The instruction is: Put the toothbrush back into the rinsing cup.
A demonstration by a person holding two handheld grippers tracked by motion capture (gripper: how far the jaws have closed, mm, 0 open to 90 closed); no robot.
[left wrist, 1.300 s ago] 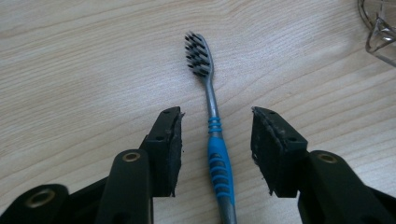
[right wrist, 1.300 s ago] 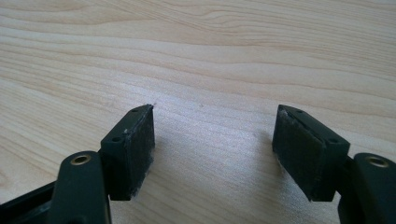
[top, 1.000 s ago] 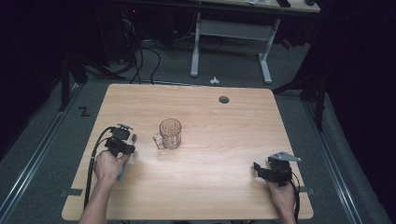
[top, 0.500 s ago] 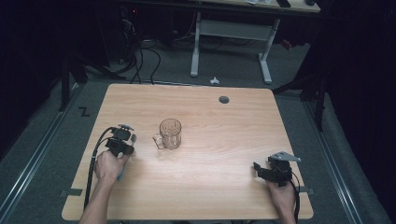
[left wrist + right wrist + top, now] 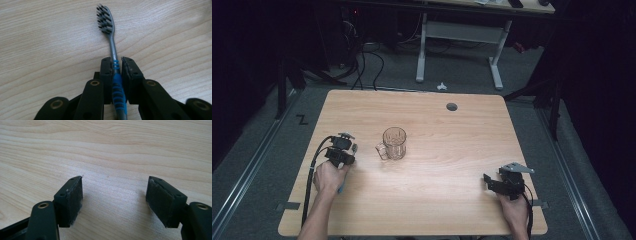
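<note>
My left gripper (image 5: 115, 62) has just been closing, and its jaws now clamp the toothbrush (image 5: 113, 60) by the blue ribbed grip of the handle. In the left gripper view the grey neck runs forward from between the pads and the bristled head, black and white, points away from me over the bare wood; I cannot tell whether it touches the wood. The pads press the handle from both sides.

In the high view the left gripper (image 5: 343, 150) sits near the left edge of the wooden table (image 5: 452, 130), with my left hand (image 5: 329, 177) behind it and its cable trailing back over the near-left corner. A sliver of the toothbrush handle shows below the hand, too small to read further.

The glass mug (image 5: 393, 143) stands upright just right of the left gripper, apart from it, handle turned toward that gripper. It looks empty, though the view is coarse.

My right gripper (image 5: 492, 182) rests near the front right corner of the table, well apart from the mug and the left hand. In the right gripper view (image 5: 114, 195) its jaws stand wide apart, with plain wood grain between the pads.

A small dark round hole (image 5: 452, 106) lies in the tabletop near the far edge.
</note>
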